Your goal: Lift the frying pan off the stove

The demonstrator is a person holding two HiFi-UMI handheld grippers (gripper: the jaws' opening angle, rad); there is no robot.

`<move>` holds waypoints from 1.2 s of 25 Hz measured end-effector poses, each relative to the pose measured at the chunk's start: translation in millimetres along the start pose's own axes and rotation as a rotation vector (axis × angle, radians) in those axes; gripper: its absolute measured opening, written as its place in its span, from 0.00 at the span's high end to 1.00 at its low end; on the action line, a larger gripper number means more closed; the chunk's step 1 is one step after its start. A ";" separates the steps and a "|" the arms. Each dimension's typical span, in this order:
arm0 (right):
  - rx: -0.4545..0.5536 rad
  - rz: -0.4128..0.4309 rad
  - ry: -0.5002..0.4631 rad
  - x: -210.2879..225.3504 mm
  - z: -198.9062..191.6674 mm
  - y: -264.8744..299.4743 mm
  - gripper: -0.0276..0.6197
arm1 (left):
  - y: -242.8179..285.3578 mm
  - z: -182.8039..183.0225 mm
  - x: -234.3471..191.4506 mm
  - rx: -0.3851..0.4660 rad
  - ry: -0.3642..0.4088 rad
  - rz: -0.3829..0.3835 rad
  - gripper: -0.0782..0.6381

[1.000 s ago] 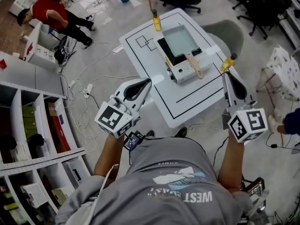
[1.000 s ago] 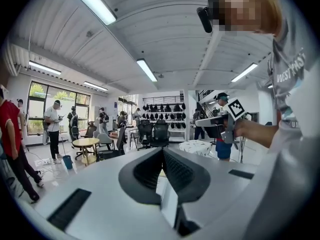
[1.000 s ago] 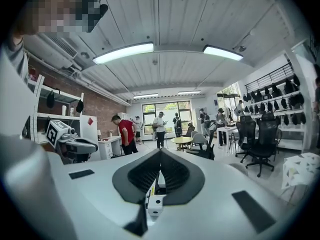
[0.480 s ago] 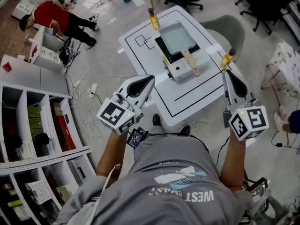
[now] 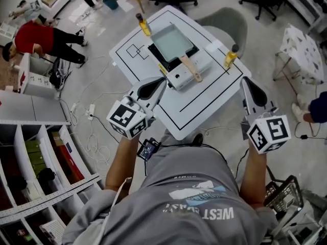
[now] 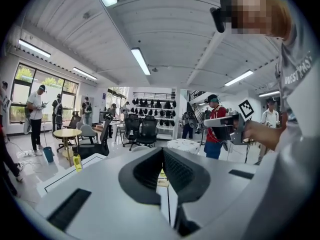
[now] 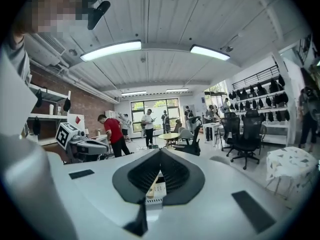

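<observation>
Grey shirt (image 5: 196,180) reads "WEST"; left claw (image 5: 163,80), right claw (image 5: 243,79) pressed together; frying pan (image 5: 171,41) on stove (image 5: 180,76).

The grey shirt (image 5: 194,188) bears "WEST", the next word unclear.

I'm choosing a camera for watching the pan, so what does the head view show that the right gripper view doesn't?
Only the head view: the frying pan and its grey tray, two yellow bottles, the table with its black lines. Only the right gripper view: the right tongs up close, jaws shut, and ceiling lights. Both: the stove, the pan's wooden handle, the left tongs, a person in red.
</observation>
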State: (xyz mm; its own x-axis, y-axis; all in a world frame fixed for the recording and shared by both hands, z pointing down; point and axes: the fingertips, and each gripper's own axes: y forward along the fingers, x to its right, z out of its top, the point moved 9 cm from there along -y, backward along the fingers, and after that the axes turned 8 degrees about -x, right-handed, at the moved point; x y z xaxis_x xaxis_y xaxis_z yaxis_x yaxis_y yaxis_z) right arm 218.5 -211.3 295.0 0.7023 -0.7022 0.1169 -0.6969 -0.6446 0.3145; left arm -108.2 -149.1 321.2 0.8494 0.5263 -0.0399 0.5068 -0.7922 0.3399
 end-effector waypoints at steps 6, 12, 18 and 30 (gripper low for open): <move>-0.021 -0.070 0.006 2.3 1.1 -0.6 0.94 | 38.2 -11.7 -23.1 -0.023 -0.035 -0.076 0.90; -0.041 -0.118 0.023 5.0 -3.9 2.4 0.94 | 70.7 -24.2 -41.1 -0.053 -0.072 -0.136 0.90; -0.061 -0.150 0.040 6.9 -7.6 8.4 0.94 | 98.1 -39.7 -56.1 -0.099 -0.100 -0.176 0.90; -0.113 -0.175 0.067 12.8 -20.3 26.3 0.94 | 141.2 -76.1 -82.3 -0.166 -0.199 -0.233 0.90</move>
State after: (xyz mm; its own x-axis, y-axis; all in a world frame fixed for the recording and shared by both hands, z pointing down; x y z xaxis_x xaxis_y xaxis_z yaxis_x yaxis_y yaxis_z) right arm 212.2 -231.0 323.9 0.8219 -0.5585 0.1124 -0.5454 -0.7144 0.4384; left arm -117.8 -280.7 444.0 0.7338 0.6039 -0.3110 0.6737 -0.5882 0.4474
